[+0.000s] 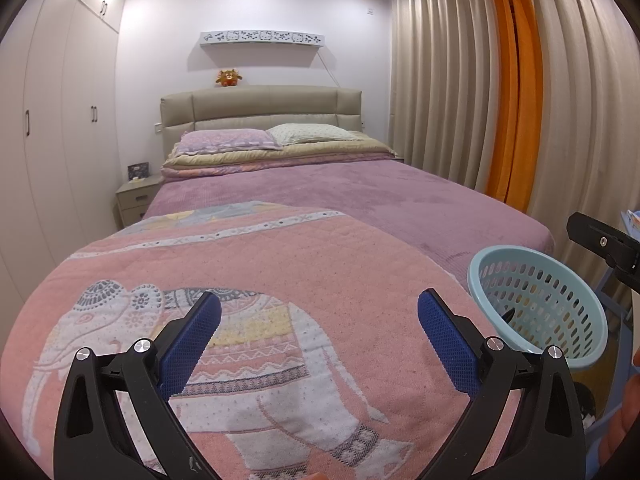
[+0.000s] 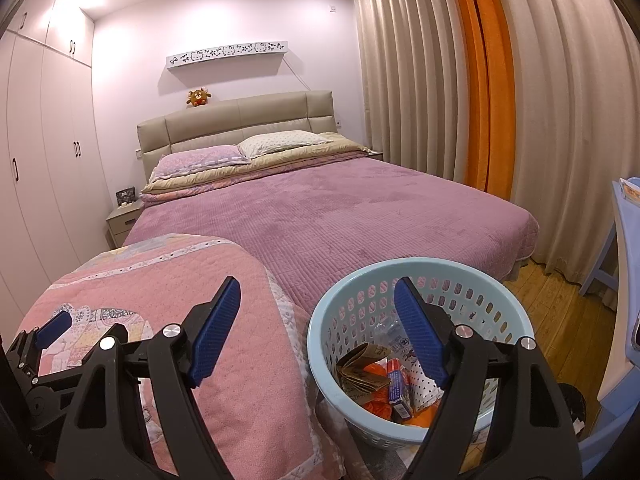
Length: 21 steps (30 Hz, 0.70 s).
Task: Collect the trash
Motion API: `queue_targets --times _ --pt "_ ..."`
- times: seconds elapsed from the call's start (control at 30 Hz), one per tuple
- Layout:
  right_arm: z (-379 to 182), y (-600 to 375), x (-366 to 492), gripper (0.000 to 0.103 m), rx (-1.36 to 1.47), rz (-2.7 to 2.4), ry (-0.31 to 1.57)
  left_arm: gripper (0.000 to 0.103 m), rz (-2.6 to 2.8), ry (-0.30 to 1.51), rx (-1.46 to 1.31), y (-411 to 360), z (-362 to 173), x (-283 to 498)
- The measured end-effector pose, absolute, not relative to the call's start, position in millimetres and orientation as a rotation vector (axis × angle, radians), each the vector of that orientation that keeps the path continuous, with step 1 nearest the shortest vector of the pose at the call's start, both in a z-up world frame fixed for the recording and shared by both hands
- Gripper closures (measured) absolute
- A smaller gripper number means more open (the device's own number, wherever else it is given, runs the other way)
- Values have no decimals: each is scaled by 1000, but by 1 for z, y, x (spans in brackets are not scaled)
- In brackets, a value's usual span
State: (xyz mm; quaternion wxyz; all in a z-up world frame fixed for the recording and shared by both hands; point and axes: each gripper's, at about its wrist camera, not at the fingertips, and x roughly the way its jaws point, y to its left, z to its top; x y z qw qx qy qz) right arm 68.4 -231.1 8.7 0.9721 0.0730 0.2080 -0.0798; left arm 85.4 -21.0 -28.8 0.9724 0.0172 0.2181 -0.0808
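Note:
A light blue perforated basket [image 2: 340,300] stands by the foot of the bed and holds trash [image 2: 376,376]: crumpled brown paper, orange wrappers, a clear plastic bottle and small packets. It also shows in the left wrist view [image 1: 538,300] at the right. My right gripper [image 2: 318,324] is open and empty, above the basket's near left rim. My left gripper [image 1: 320,326] is open and empty over the pink elephant blanket [image 1: 248,320]. The left gripper also shows at the right wrist view's left edge [image 2: 52,330].
A bed with a purple cover [image 2: 340,208] fills the middle, pillows and headboard [image 2: 240,120] behind. White wardrobes [image 2: 36,160] stand left with a nightstand [image 2: 122,220]. Beige and orange curtains [image 2: 480,100] hang right. A blue chair [image 2: 612,248] stands on the wooden floor [image 2: 560,312].

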Motion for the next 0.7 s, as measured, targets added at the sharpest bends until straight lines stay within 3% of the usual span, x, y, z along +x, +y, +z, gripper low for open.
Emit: queue_targets --times 0.7 --pt "7 -233 69 28 147 -156 428 7 -157 438 40 -23 -29 85"
